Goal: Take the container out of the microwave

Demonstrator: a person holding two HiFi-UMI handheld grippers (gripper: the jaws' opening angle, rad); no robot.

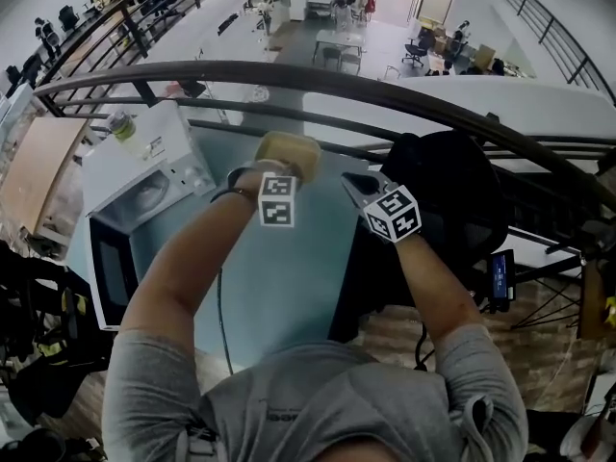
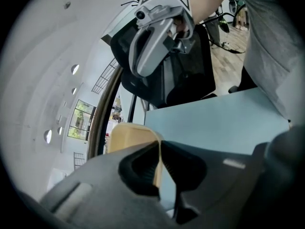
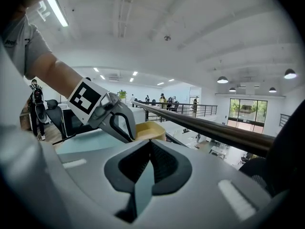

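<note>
Your left gripper (image 2: 159,163) pinches one thin side wall of the tan container (image 2: 127,138). The container is clear of the microwave (image 1: 135,205) and held over the blue desk (image 1: 289,277). It looks like light, slightly bendy plastic, so a rim grip may tilt it. Your right gripper (image 3: 150,159) is pressed together and empty, just beside the container. Both your forearms reach forward.

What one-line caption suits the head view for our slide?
Left hand-held gripper grips the beige container at the blue table, right of the white microwave.
</note>
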